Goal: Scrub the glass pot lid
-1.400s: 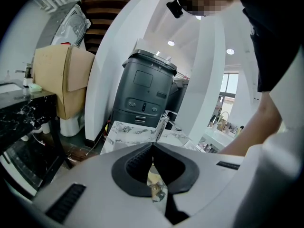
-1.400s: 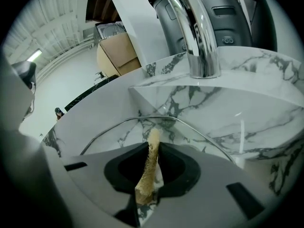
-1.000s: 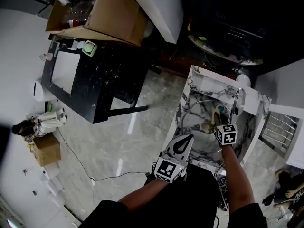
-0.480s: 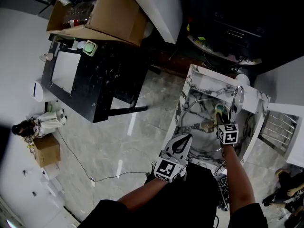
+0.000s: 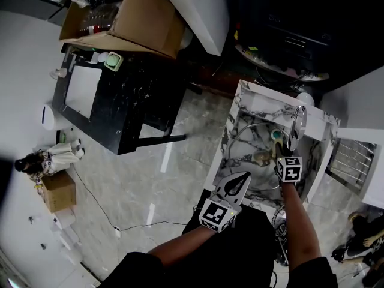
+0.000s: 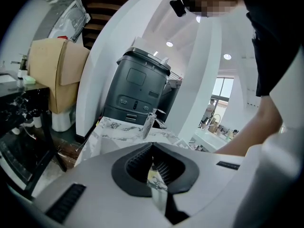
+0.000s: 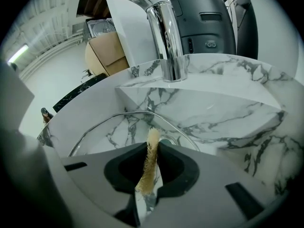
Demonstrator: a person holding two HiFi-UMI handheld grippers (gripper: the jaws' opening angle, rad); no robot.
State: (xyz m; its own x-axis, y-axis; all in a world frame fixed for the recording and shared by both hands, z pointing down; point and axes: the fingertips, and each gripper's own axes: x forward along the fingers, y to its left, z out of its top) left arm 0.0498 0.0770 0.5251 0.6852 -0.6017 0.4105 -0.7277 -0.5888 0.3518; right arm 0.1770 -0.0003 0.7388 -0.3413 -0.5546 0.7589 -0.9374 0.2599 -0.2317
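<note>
One round glass lid [image 7: 109, 132] with a thin metal rim lies in the white, grey-veined marble sink [image 7: 228, 103], below one chrome tap [image 7: 166, 37]. The right tongs [image 7: 153, 144] pinch one flat, tan, fibrous scrubber [image 7: 147, 167] (seen edge-on) above the lid. The left tongs [image 6: 152, 148] are pressed together, holding nothing, near the sink's front edge.
</note>
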